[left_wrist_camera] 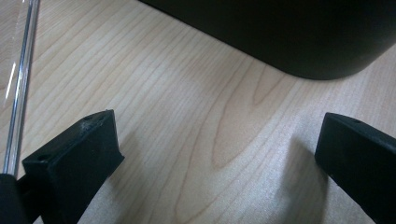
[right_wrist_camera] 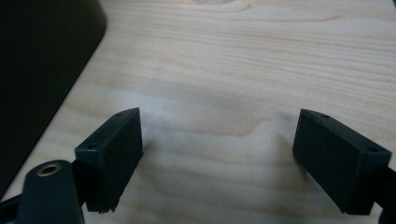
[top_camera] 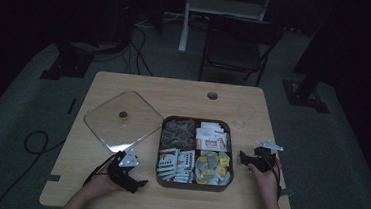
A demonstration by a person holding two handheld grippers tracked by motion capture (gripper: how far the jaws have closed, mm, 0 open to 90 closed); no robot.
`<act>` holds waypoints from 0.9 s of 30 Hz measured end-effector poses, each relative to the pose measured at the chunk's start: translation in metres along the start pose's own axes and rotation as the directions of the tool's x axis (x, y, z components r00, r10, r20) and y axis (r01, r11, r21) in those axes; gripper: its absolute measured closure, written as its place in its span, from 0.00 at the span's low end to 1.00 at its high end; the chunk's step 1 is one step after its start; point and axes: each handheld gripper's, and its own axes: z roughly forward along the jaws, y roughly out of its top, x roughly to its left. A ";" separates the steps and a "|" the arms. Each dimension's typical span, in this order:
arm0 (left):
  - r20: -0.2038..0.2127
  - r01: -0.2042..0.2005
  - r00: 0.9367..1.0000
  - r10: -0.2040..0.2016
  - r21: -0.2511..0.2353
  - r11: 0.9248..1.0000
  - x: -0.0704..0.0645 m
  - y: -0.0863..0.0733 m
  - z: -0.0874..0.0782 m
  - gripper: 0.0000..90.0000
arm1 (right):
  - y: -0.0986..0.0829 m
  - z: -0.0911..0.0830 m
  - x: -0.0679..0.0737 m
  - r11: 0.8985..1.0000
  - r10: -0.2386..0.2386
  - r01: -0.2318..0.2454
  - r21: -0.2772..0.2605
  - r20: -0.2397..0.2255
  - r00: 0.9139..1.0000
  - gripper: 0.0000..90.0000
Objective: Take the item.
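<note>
My left claw [top_camera: 134, 185] wide open, empty, resting on light wooden table [top_camera: 184, 92] near-left of dark square four-compartment tray [top_camera: 196, 153]. My right claw [top_camera: 245, 157] also wide open, empty, just right of tray. Clear square lid [top_camera: 122, 120] with small knob lies off, left of tray. Risk, I judge: careless swing nudges tray or scrapes lid edge. Tray holds sorted packets: grey, white, yellow.

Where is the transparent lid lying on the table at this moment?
In the high view, the transparent lid lies flat on the table, on its left half, just left of the dark box and beyond the left gripper.
</note>
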 end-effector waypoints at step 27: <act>0.004 -0.004 1.000 0.004 0.000 1.000 0.000 0.000 0.000 0.00 | 0.033 -0.067 0.041 0.968 -0.178 0.090 -0.234 -0.386 0.905 0.17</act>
